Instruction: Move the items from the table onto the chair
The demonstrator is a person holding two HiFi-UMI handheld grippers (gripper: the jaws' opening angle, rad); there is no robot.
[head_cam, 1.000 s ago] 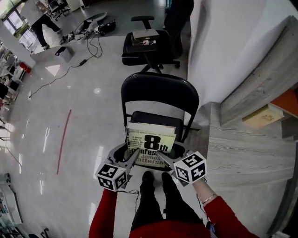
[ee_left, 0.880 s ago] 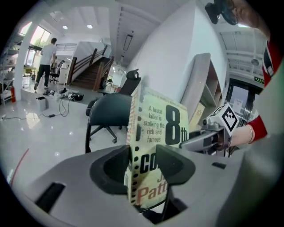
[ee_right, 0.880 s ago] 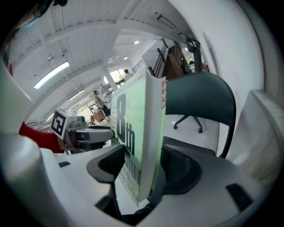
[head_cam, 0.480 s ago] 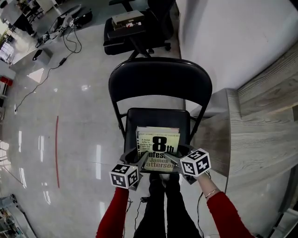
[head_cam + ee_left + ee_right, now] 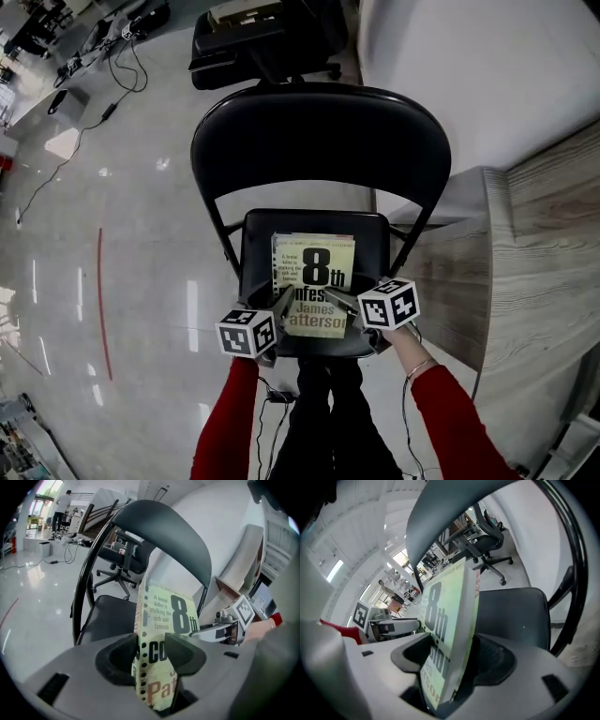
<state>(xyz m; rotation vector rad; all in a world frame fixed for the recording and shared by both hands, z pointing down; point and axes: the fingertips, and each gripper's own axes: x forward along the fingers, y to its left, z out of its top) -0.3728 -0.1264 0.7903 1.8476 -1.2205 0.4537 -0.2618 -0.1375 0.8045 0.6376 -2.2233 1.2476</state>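
A pale green paperback book (image 5: pixel 314 279) with a large black "8th" on its cover hangs low over the seat (image 5: pixel 255 246) of a black folding chair (image 5: pixel 319 131). Whether it touches the seat I cannot tell. My left gripper (image 5: pixel 284 302) is shut on the book's near left edge, and my right gripper (image 5: pixel 337 300) is shut on its near right edge. In the left gripper view the book (image 5: pixel 166 616) stands on edge between the pads of that gripper (image 5: pixel 152 651). The right gripper view shows the book (image 5: pixel 445 620) clamped the same way in that gripper (image 5: pixel 457 658).
A grey wooden table (image 5: pixel 539 244) runs along the right, close to the chair. A black office chair (image 5: pixel 253 37) with things on it stands behind the folding chair. Cables and a red line (image 5: pixel 101 300) mark the glossy floor at left. The person's legs (image 5: pixel 319 412) are in front of the seat.
Both grippers have come down with the book, from above the chair's front edge to low over the seat. The chair now fills more of the head view.
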